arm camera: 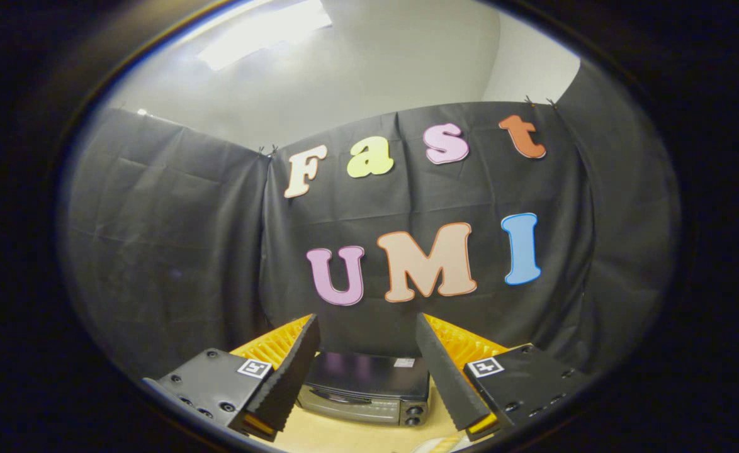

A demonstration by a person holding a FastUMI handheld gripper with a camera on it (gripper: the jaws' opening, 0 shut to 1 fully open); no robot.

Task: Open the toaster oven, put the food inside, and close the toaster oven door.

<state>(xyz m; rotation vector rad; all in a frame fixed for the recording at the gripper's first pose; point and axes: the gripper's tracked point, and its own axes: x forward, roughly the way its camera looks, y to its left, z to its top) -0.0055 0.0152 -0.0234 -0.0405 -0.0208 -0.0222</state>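
A toaster oven stands on a light wooden table, against the black cloth wall. Its dark top faces me, and its silver front with a handle and two knobs looks closed. My gripper is held high above and in front of the oven, open, with nothing between its fingers. The oven shows in the gap between the two fingers, well beyond them. A pale, partly hidden object lies on the table near the right finger; I cannot tell what it is.
Black cloth walls close off the booth behind and to both sides of the oven. Above them is a pale wall and ceiling with a light panel.
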